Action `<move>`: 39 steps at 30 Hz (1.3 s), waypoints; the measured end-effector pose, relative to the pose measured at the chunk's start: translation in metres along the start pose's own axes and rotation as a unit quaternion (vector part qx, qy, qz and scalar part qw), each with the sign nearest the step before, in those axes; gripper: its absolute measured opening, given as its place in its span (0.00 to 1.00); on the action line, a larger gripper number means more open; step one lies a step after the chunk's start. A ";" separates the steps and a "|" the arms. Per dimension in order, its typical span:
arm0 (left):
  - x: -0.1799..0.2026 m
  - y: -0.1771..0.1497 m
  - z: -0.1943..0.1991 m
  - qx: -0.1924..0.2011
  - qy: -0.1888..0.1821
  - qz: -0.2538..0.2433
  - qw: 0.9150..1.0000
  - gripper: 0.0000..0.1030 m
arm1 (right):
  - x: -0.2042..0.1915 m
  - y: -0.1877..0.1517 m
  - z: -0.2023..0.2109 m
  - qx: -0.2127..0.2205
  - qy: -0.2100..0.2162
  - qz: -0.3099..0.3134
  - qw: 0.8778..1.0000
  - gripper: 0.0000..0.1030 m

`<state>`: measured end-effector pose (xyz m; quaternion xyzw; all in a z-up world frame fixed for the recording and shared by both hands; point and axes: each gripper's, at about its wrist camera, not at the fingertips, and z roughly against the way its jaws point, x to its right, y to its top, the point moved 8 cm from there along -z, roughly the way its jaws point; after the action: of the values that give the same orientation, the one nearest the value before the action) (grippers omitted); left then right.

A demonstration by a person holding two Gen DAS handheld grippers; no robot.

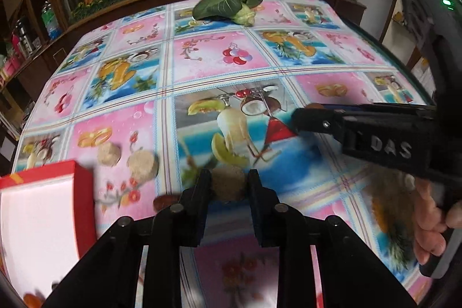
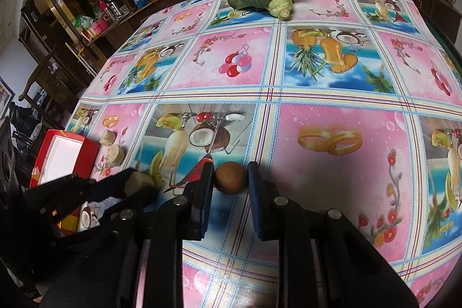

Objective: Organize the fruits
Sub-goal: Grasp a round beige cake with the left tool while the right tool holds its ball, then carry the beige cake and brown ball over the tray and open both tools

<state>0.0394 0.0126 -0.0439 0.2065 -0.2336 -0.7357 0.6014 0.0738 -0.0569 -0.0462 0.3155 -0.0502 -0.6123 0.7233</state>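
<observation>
Left wrist view: the left tongs [image 1: 229, 184] are clamped on a tan, sandy-looking lump [image 1: 228, 182], one finger pressed to each side, just above the worktop [image 1: 317, 71] with its printed fruit cloth. Two more tan lumps [image 1: 143, 162] lie just right of the red box [image 1: 43, 207], which sits open at the near left corner showing a pale lining. A small dark red fruit [image 1: 161, 202] lies between the box and the tongs. Well beyond the box, at the far edge, lies a leafy green vegetable [image 1: 231, 3]. The right tongs [image 1: 303, 123] reach in from the side, something brown just showing at the tip.

Right wrist view: the right tongs [image 2: 230, 178] stand slightly apart around a round brown fruit [image 2: 230, 177]; the left finger touches it, while contact on the other side I cannot tell. It sits well right of the box [image 2: 62, 155].

Handling, as a judgement: the tan lump looks crumbly and light, so a soft squeeze across its widest middle seems safest. The brown fruit looks firm, smooth and prone to rolling; holding it across its widest part should keep it from slipping out.
</observation>
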 end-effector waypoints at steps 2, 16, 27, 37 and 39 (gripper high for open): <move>-0.001 -0.004 0.017 0.016 -0.001 0.009 1.000 0.24 | -0.004 0.000 0.005 0.007 0.007 0.002 1.000 0.25; -0.067 -0.062 0.137 0.121 0.089 0.089 0.985 0.24 | -0.073 -0.014 0.038 0.076 0.071 0.077 0.992 0.25; -0.123 -0.110 0.150 0.114 0.129 0.133 0.976 0.24 | -0.142 -0.047 0.043 0.092 0.115 0.142 0.979 0.25; -0.154 -0.133 0.156 0.114 0.147 0.152 0.971 0.24 | -0.212 -0.079 0.028 0.071 0.152 0.171 0.971 0.25; -0.160 -0.137 0.156 0.114 0.148 0.157 0.970 0.24 | -0.228 -0.084 0.025 0.067 0.163 0.180 0.968 0.25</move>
<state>-0.1292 0.2070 0.0050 0.3412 -0.2533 -0.5618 0.7098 -0.0654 0.1385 0.0018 0.4446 -0.0284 -0.4075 0.7972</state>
